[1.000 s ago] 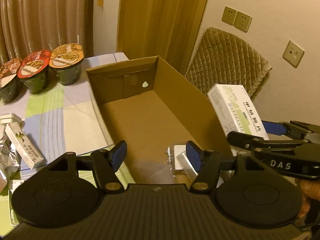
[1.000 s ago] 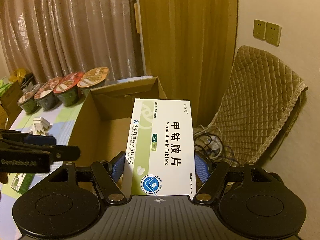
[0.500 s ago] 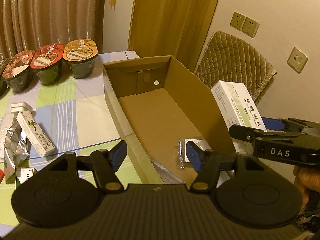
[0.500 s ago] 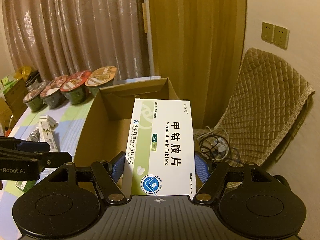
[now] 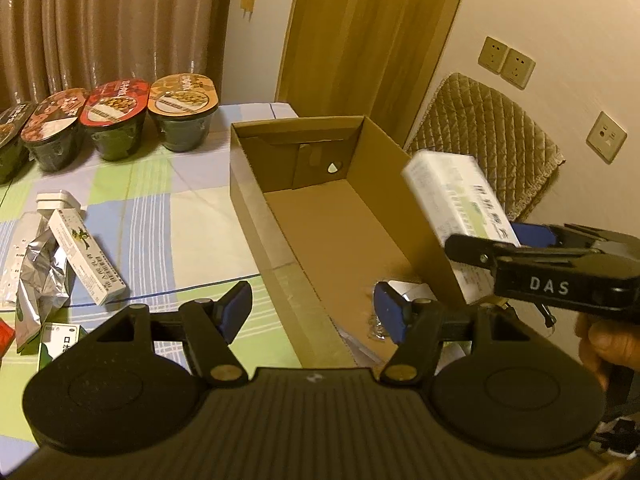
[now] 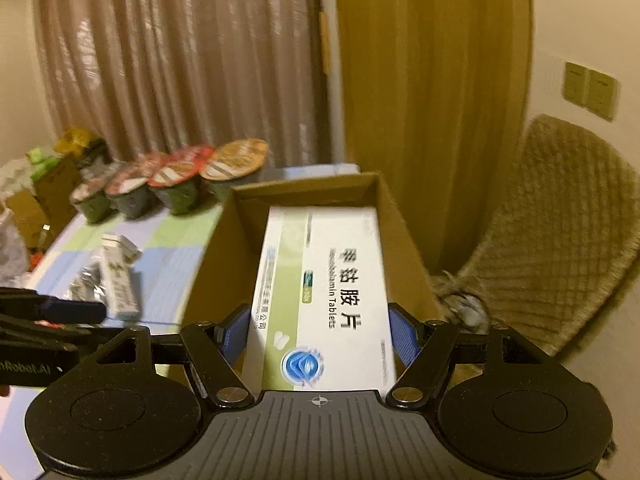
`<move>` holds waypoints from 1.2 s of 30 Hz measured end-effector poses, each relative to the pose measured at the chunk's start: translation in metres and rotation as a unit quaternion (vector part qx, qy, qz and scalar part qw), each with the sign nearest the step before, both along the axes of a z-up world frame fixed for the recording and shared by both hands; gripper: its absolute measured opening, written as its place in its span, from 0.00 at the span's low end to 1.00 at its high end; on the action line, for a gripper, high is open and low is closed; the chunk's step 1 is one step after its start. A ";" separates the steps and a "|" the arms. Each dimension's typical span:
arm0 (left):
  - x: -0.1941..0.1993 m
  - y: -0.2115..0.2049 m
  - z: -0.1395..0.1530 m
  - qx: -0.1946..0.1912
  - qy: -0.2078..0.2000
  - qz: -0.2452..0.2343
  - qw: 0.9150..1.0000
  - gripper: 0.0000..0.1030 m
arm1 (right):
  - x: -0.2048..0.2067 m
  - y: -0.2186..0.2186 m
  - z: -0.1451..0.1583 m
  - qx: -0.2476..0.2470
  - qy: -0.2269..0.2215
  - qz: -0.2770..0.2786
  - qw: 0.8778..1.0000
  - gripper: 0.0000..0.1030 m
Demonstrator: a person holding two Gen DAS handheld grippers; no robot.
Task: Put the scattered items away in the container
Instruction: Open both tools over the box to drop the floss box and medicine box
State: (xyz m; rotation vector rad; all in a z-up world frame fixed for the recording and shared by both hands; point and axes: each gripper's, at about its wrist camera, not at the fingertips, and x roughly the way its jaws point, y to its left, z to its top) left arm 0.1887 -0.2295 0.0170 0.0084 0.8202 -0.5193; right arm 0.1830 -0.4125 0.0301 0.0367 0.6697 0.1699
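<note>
An open cardboard box (image 5: 256,216) stands on the checked tablecloth, with a few small white and foil-wrapped items (image 5: 412,292) at its near end. My right gripper (image 6: 319,330) is shut on a white and green tablet box (image 6: 324,292), held over the box's right wall (image 6: 404,256); in the left wrist view that tablet box (image 5: 456,200) hovers above the wall. My left gripper (image 5: 314,306) is open and holds nothing, above the near left wall. A long white carton (image 5: 86,256), a foil pouch (image 5: 40,280) and small boxes lie scattered on the left.
Several lidded food bowls (image 5: 116,120) line the table's far edge before the curtains. A quilted chair (image 5: 488,140) stands right of the box, with cables (image 6: 460,300) at its foot. A hand (image 5: 604,340) grips the right tool. Bags and clutter (image 6: 68,160) sit far left.
My left gripper has drawn back and to the left, so more of the table shows. The right gripper has carried the tablet box closer over the cardboard box's right wall.
</note>
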 end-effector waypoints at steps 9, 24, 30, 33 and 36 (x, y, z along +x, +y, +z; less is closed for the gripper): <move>0.000 0.008 -0.004 0.000 0.004 0.006 1.000 0.61 | -0.004 -0.002 -0.006 0.005 -0.010 -0.008 1.000 0.98; -0.013 0.019 -0.002 -0.002 0.005 0.008 1.000 0.62 | -0.024 -0.004 -0.002 0.009 -0.001 -0.021 1.000 0.98; -0.020 0.030 0.003 -0.005 0.002 0.014 1.000 0.63 | -0.030 0.004 0.004 0.005 -0.001 -0.015 1.000 0.98; -0.024 0.039 0.005 -0.005 0.001 0.019 1.000 0.64 | -0.035 0.010 0.007 0.003 -0.001 -0.012 1.000 0.98; -0.029 0.051 0.007 -0.004 -0.001 0.026 1.000 0.65 | -0.039 0.018 0.011 0.001 0.000 -0.008 1.000 0.98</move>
